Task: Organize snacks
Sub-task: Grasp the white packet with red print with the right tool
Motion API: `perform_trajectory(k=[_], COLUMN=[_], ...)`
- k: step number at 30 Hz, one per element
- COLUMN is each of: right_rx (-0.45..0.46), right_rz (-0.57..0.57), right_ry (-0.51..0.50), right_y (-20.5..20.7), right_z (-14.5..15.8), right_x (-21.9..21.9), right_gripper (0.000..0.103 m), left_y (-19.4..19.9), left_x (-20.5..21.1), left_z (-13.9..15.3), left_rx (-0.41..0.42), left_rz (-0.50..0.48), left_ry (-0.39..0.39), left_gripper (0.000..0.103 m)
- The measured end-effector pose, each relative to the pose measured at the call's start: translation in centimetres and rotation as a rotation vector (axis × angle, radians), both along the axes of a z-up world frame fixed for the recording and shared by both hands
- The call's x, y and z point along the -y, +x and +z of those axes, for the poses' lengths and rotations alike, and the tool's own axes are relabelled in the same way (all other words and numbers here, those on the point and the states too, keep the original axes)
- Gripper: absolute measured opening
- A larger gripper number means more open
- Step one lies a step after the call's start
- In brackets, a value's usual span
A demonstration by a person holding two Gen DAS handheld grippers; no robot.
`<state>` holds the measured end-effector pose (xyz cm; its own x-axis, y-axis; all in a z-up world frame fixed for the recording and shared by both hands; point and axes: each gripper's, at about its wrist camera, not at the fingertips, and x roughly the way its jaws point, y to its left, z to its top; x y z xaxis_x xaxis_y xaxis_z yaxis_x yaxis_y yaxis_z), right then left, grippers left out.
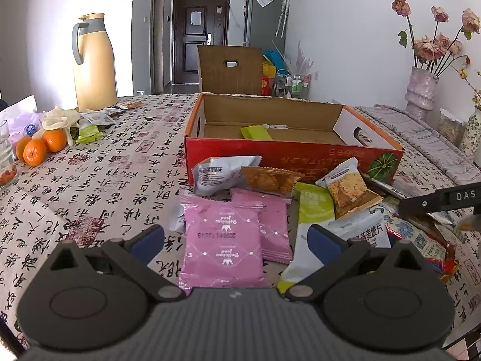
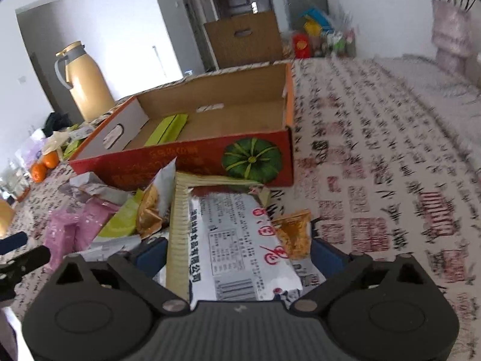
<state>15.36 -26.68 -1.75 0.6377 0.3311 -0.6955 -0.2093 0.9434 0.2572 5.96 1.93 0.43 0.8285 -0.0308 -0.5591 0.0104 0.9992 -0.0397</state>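
Claw on right straddles white packet, seemingly ungripped.

A tall cream-yellow thermos jug with a grey handle stands on the calligraphy-print tabletop, three oranges nearby; a pinkish vase of dried roses stands opposite.

Home dining area: tablecloth, thermos jug, fridge, flower vase.

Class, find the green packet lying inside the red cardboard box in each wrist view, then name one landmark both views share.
Left wrist: green packet centre, on the box floor.
Right wrist: it lies left of centre, inside the box.
Shared landmark: yellow thermos jug, upper left in both.
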Motion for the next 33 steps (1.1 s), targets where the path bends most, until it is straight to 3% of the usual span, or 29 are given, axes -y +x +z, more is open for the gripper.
perform_trajectory(k=[4,6,8,11,14,17,26,33], right_rx=[0.005,0.009,0.01,0.013,0.032,0.065,0.313,0.325], right_rz=[0.013,0.028,0.037,0.042,0.036,0.016,-0.089,-0.113], right_ry=[0.039,0.064,0.08,0.13,0.148,0.154,0.065,0.074], right_y=[0.1,0.0,-0.2,-0.5,-1.1,-1.8,-6.7,-7.6], right_z=[-0.2,-0.1,-0.2,-0.1,-0.1,0.0,2.5,2.4], right_x=[0.0,0.0,0.2,0.8,1.0,1.1,-0.1,-0.6], right_gripper=[0.085,0.07,0.065,0.047,0.039,0.037,0.036,0.037], left_y=[0.4,0.5,0.6,0.6,0.6,0.6,1.6,2.7], left_x=[0.0,0.0,0.1,0.0,0.0,-0.2,-1.1,-1.2], left_z=[-0.2,-0.3,-0.4,-0.4,-0.3,-0.3,0.1,-0.8], left_rx=[-0.01,-0.014,-0.016,-0.017,-0.016,-0.017,-0.04,-0.091], left_rz=[0.004,0.003,0.003,0.007,0.013,0.019,0.048,0.066], left_ry=[0.003,0.003,0.004,0.003,0.003,0.001,0.003,0.012], left_gripper=[0.103,0.103,0.103,0.103,0.103,0.103,0.103,0.103])
